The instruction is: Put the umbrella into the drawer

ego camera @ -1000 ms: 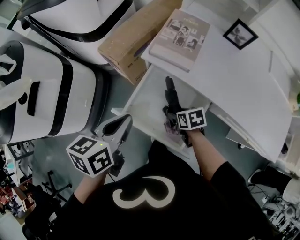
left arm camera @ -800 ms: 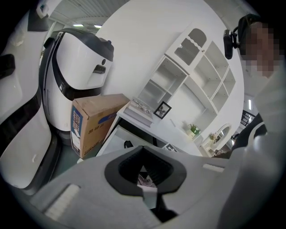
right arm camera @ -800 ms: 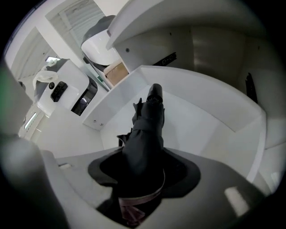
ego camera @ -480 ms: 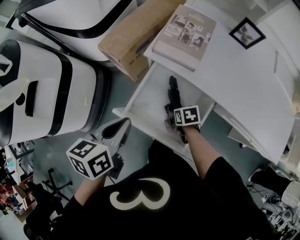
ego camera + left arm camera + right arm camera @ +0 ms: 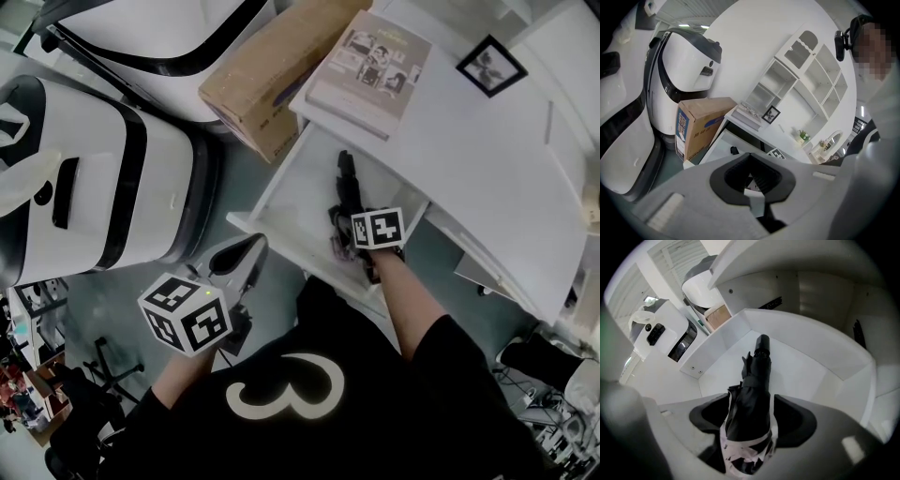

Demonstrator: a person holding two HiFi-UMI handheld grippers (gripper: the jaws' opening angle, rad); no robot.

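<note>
umbrella (image 5: 758,380) already lying in the open drawer (image 5: 811,376) | my right gripper (image 5: 752,420) jaws opening around its near end | left gripper (image 5: 754,187) closed, empty, left of drawer | basically done imo, I just need to back out

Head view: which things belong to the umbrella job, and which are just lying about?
Job: umbrella, lying in the open drawer; right gripper, jaws opening with the umbrella between them.
Lying about: cardboard box, book, picture frame, all outside the drawer.
</note>
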